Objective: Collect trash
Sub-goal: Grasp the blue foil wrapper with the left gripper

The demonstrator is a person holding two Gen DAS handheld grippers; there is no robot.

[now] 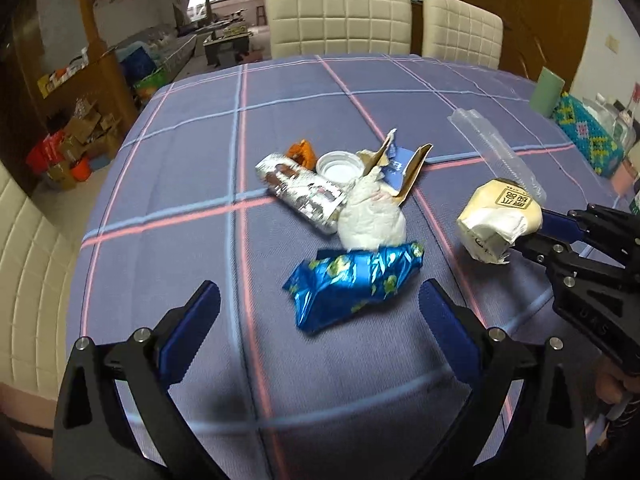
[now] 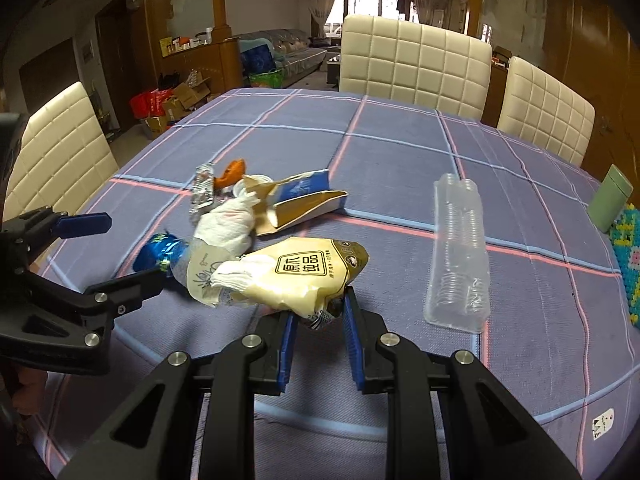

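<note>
Two grippers work over one table [image 1: 400, 92] covered in a checked cloth, with the trash piled near its middle. We list items from largest to smallest. The clear plastic tray [image 2: 458, 248] lies to the right, well apart from the pile; we judge it light, springy and slick, best taken across a long edge. The cream wrapper [image 2: 296, 276] is pinched at its near end by the right gripper [image 2: 318, 316] and held off the cloth; it looks soft and nearly weightless. The blue foil wrapper [image 1: 352, 286] lies just beyond the left gripper [image 1: 320, 304], whose jaws stand spread wide with nothing between them. We expect crinkly, slippery foil, so take it across the middle. The white cap [image 1: 340, 166], farther off, is rigid.
</note>
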